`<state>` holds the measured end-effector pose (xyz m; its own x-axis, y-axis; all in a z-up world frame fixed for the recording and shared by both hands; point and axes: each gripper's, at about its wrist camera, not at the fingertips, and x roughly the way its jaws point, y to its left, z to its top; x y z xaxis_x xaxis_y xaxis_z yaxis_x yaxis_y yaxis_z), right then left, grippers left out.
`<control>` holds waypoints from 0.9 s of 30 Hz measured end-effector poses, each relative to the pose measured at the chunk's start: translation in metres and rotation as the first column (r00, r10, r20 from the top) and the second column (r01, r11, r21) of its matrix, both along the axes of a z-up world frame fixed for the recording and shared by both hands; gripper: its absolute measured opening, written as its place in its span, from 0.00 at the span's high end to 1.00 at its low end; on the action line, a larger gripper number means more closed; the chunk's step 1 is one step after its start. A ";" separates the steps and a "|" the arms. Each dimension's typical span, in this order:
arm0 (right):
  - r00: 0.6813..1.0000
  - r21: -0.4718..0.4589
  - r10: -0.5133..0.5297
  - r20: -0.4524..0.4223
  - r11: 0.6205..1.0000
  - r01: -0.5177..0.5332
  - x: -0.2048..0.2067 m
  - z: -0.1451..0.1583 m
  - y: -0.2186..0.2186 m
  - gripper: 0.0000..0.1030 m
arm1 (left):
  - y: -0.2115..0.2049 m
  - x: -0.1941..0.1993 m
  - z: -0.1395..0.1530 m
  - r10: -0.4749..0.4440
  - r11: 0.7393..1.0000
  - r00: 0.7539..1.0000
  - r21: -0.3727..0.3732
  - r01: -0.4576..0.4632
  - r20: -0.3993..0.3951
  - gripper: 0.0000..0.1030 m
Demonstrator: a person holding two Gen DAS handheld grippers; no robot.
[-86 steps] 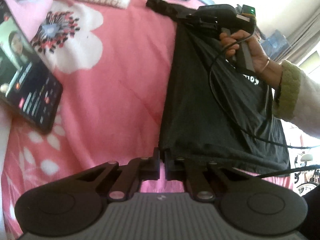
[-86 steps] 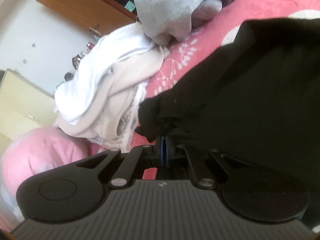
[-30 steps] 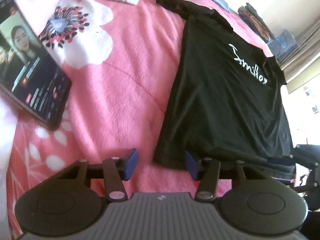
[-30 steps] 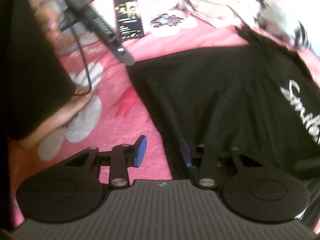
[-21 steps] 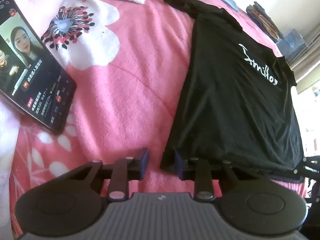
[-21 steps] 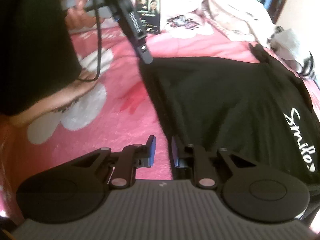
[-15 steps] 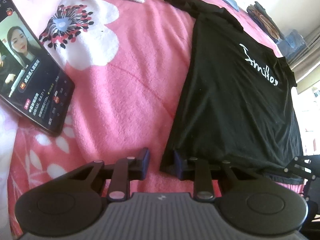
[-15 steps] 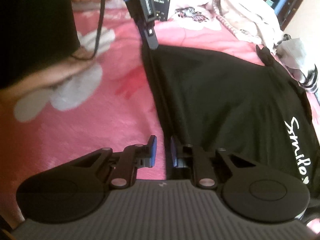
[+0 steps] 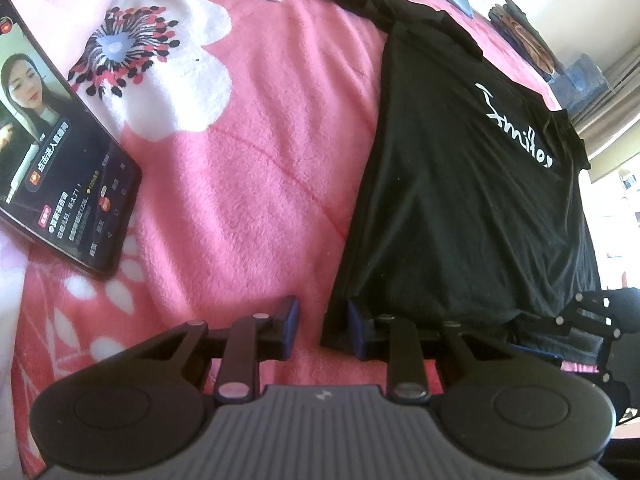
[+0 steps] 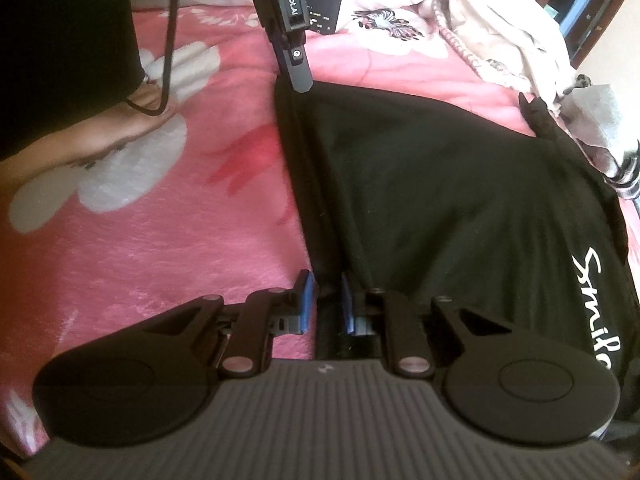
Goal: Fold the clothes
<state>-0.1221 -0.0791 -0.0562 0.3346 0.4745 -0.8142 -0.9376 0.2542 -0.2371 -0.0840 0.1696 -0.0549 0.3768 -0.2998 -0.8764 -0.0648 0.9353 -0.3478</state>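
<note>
— Straddling what, exactly?

— My left gripper (image 9: 319,320) stands parted, nothing clamped; its blue pads flank the bottom hem corner of the black cotton T-shirt with white script lettering (image 9: 460,200), spread flat on the pink fleece flowered blanket (image 9: 248,152).

— And the other?

— My right gripper (image 10: 323,300) gapes narrowly around the hem's opposite corner, not yet pinching.

White script reading "Smile" runs across the chest of the black T-shirt (image 9: 460,184), ending in a small heart. "GenRobot.AI" is printed in white along the side of the left gripper (image 10: 290,8), whose tip meets the T-shirt's hem corner. Left of the T-shirt, the phone (image 9: 60,168) shows Chinese captions too small to read.
</note>
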 end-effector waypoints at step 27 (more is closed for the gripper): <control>0.848 0.079 -0.063 -0.526 0.989 0.122 0.047 0.005 -0.012 0.95 | -0.005 -0.003 0.005 -0.109 0.993 0.994 0.032 0.110 -0.011 0.94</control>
<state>-0.0750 -0.0915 -0.0516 -0.0779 0.5556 -0.8278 -0.8864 0.3414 0.3126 -0.0867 0.1644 -0.0498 0.3353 -0.3101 -0.8896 0.0355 0.9478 -0.3170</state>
